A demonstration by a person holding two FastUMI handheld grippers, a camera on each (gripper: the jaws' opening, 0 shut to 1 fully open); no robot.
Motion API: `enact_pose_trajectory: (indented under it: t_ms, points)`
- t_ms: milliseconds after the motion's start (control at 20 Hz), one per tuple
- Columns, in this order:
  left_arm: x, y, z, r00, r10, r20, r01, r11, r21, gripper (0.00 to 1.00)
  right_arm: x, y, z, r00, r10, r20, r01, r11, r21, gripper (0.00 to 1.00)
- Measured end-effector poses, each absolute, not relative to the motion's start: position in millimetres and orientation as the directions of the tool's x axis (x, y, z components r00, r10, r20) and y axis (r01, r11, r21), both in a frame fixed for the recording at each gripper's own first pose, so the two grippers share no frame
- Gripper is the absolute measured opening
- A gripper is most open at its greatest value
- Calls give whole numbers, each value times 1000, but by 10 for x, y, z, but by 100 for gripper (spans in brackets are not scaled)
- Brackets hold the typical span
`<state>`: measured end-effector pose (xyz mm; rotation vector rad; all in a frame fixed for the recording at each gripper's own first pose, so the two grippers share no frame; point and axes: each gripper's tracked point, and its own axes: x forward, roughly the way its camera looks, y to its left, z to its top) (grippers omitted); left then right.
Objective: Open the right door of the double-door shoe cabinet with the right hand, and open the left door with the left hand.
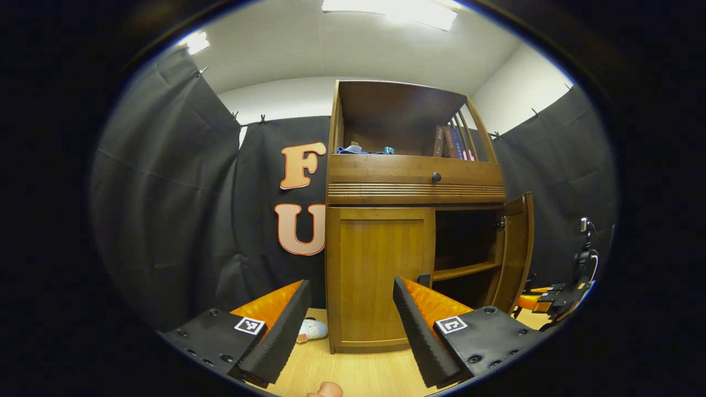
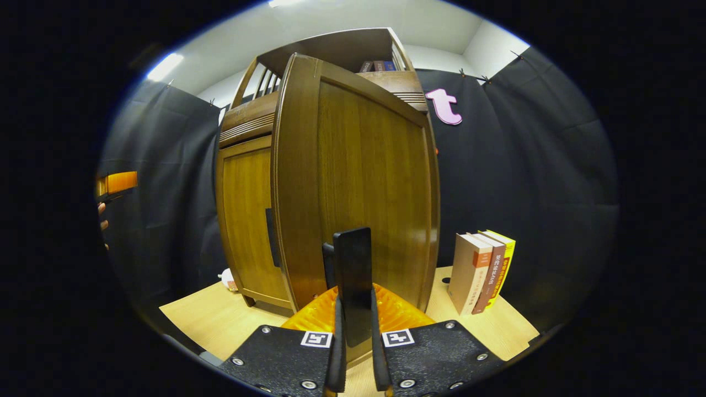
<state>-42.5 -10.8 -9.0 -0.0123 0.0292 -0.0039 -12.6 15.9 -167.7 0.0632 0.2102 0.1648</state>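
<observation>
Wood-brown and closed, the left door (image 1: pixel 380 275) of the shoe cabinet (image 1: pixel 413 182) is seen straight ahead in the left gripper view, framed between the fingers of the left gripper (image 1: pixel 350 325), which is held wide apart and empty, short of the door. That spread is judged to be kept ready for the dark handle (image 1: pixel 423 279) at the door's inner edge. The right door (image 2: pixel 358 187) is already swung out; in the left gripper view it stands ajar at the right, with an inner shelf (image 1: pixel 466 270) exposed behind it. In the right gripper view the right gripper (image 2: pixel 353 309) is narrowed onto a dark upright bar, judged to be the right door's handle, with a finger against each side; the grip is presumably kept to hold the door open. The right-hand half of the task therefore looks done, the left-hand half not yet begun.

The cabinet stands on a pale tabletop (image 2: pixel 220 320), with three books (image 2: pixel 482 270) upright beside it. A small pale object (image 1: pixel 313 329) near the cabinet's foot cannot be identified. Items on the upper shelf are too small to make out. A fingertip is cut off at the bottom edge of the left gripper view.
</observation>
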Motion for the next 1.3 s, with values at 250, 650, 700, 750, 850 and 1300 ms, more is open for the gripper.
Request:
enact_pose_trajectory:
  t_ms: [250,650,700,750,850,1300]
  points:
    - [-396,-299,-84,999,-33,-25,33,999,-11,96,-254,-206,-1693,976,98,-195,-92,995,40,14]
    - [-352,-490,-191,998,-39,-42,39,999,-8,96,-334,-780,-1681,981,-7,-195,8,1000,2,12]
    - [-342,-514,-191,998,-37,-41,37,999,-2,96,-333,-879,-1686,980,-25,-196,25,1000,-3,4]
    - [-329,-537,-205,998,-36,-43,36,999,4,96,-333,-1006,-1669,981,-46,-191,46,999,-2,7]
    - [-306,-609,-228,998,-41,-48,41,999,6,93,-362,-1112,-1683,981,-27,-194,37,998,47,0]
    - [-241,-904,-196,998,-54,-45,54,999,5,96,-319,-1339,-1685,979,63,-192,-50,996,70,0]
